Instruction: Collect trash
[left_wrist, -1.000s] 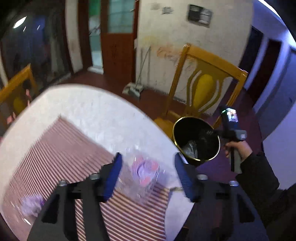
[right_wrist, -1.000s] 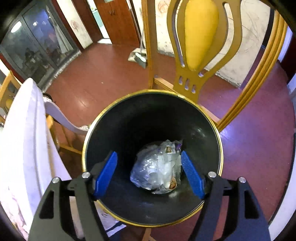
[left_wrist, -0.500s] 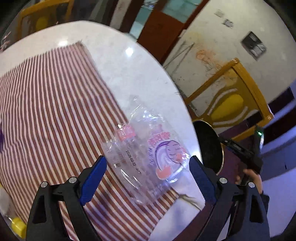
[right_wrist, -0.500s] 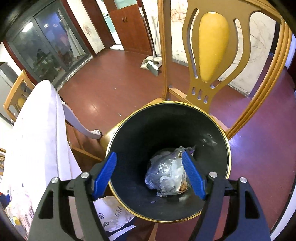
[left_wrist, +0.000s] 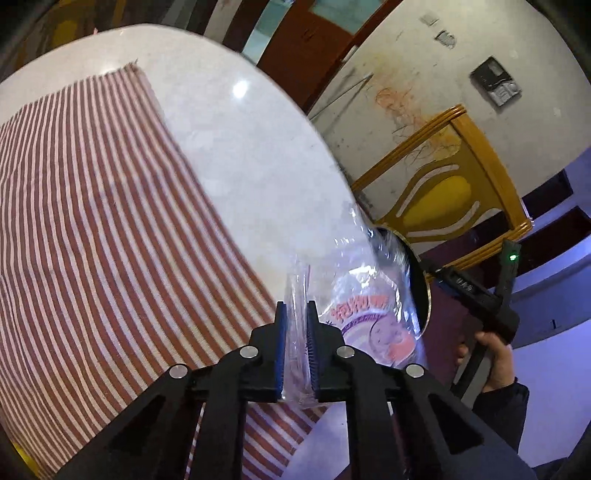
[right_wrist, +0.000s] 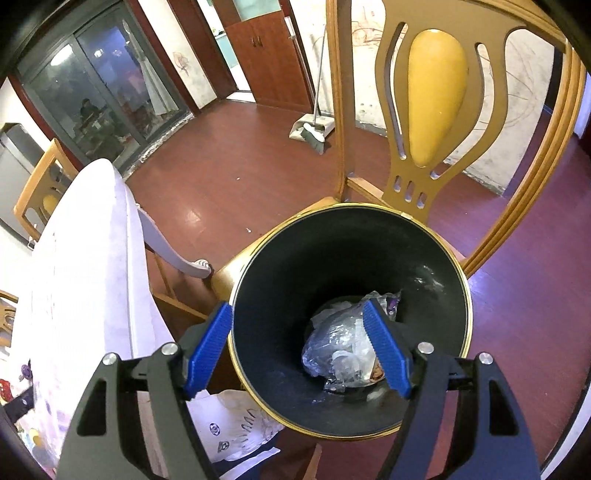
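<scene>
Striped cloth (left_wrist: 110, 229) spread on round table (left_wrist: 240, 155); clear wrapper (left_wrist: 354, 306) at its five-o'clock edge. Bin (right_wrist: 351, 266) on chair (right_wrist: 436, 110) seat, crumpled plastic (right_wrist: 340, 343) inside, table at nine o'clock.

The see-through wrapper (left_wrist: 354, 295) hides part of the black bin (left_wrist: 419, 284). The wrapper's words are too blurry to read.

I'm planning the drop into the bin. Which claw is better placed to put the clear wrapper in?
Left. The left claw has just closed on the clear wrapper at the table's edge, with the black bin just beyond. The right claw hangs open and empty over the bin.
</scene>
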